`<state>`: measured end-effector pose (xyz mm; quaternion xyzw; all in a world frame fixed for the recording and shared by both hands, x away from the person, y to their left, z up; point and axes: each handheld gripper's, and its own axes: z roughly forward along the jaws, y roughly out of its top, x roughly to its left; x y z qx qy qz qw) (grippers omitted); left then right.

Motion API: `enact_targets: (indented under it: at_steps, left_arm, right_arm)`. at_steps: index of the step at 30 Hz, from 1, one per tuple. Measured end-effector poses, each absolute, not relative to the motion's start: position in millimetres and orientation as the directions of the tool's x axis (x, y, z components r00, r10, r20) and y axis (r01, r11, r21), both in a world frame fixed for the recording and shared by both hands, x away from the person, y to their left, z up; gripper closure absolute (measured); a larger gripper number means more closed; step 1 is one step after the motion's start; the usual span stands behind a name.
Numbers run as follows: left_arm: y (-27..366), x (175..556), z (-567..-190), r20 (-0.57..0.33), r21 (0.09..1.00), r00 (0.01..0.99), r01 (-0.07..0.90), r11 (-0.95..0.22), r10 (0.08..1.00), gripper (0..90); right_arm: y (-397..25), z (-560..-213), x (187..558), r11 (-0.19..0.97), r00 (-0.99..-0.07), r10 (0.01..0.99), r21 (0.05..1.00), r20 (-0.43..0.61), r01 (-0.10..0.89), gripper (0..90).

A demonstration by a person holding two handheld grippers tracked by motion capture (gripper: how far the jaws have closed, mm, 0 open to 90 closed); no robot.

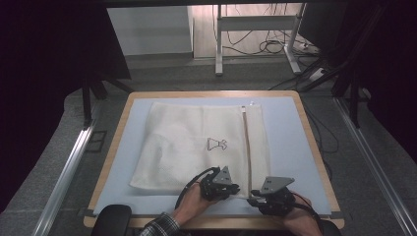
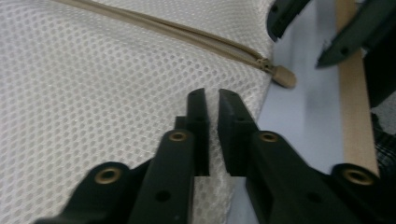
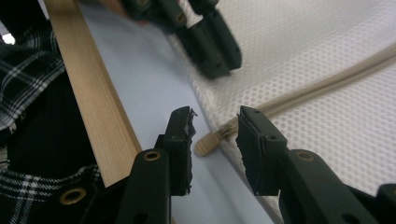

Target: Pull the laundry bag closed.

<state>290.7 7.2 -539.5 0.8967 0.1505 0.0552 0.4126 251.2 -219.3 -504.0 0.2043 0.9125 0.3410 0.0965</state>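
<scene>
**Two grippers at the near edge of a mesh laundry bag**

High view: a white mesh laundry bag (image 1: 196, 147) lies flat on the pale blue surface (image 1: 290, 147), which has a wooden rim. A beige zipper (image 1: 246, 147) runs along the bag's right side, from far edge to near edge, and a small dress outline is printed near the bag's middle. The left gripper (image 1: 222, 187), held by a hand in a plaid sleeve (image 1: 160, 226), sits over the bag's near edge. The right gripper (image 1: 255, 196) is just beside it, at the near end of the zipper.

Left gripper view: the left gripper (image 2: 212, 100) hovers over the mesh with its jaws nearly together, only a thin slit between them and nothing held. The zipper pull (image 2: 284, 77) lies just off the bag's corner on the blue surface.

Right gripper view: the right gripper (image 3: 215, 126) has its jaws apart, set either side of the zipper pull (image 3: 208, 142) without clasping it.
</scene>
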Motion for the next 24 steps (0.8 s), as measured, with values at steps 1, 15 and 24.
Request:
enact_targets:
  at_steps: [1, 15, 24]
  left_arm:
    - [8, 291, -539, -0.029, 0.755, 0.949, 0.228, -0.615, 0.315, 84.7]
    - [9, 293, -540, -0.052, 0.758, 0.945, 0.248, -0.604, 0.324, 86.1]
    - [9, 293, -540, -0.054, 0.757, 0.944, 0.250, -0.603, 0.324, 86.1]
  right_arm:
    - [-218, -505, 251, 0.689, -0.900, 0.435, 0.656, -0.036, 0.307, 64.7]
    - [-202, -513, 244, 0.795, -0.889, 0.396, 0.570, -0.228, 0.208, 69.8]
    - [-210, -506, 249, 0.751, -0.874, 0.446, 0.612, -0.194, 0.247, 79.4]
